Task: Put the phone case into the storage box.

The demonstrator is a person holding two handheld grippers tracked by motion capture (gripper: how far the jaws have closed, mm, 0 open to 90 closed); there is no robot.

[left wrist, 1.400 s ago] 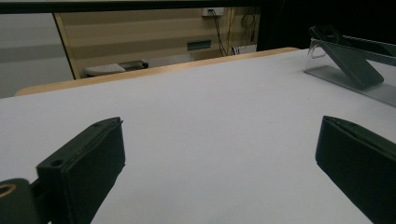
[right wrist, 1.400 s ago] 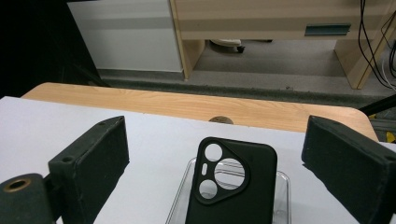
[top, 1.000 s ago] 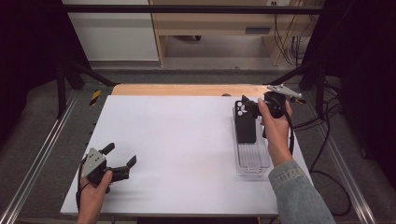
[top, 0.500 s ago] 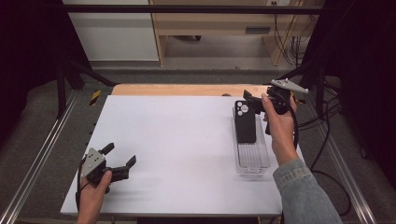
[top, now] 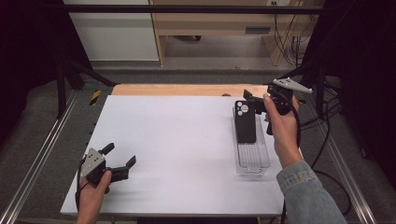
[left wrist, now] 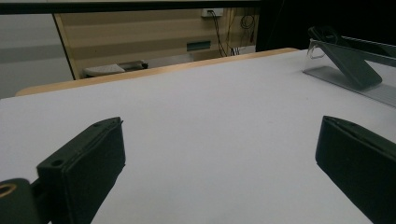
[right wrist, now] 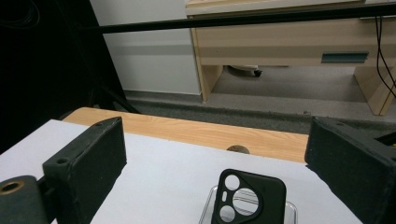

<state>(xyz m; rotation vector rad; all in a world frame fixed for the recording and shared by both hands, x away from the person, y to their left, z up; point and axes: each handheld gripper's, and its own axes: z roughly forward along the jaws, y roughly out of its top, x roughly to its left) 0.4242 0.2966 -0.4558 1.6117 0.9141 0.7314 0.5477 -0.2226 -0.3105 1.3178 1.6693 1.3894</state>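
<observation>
Black phone case [top: 245, 122], unlabelled, propped in clear tray [top: 252, 161]; both claws [top: 249, 101] [top: 119, 161] wide apart.

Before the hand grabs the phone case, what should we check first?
1. Right gripper open: ok, jaws wide apart.
2. Phone case within reach: ok, just beside the right gripper.
3. Phone case free to lift: ok, it leans on the clear tray, nothing on top.
4. Right gripper lined up around the case: not ok, the case sits low between the jaws in the right gripper view, not yet between them.
5. Left gripper out of the way: ok, open, near the table's front left corner.
</observation>
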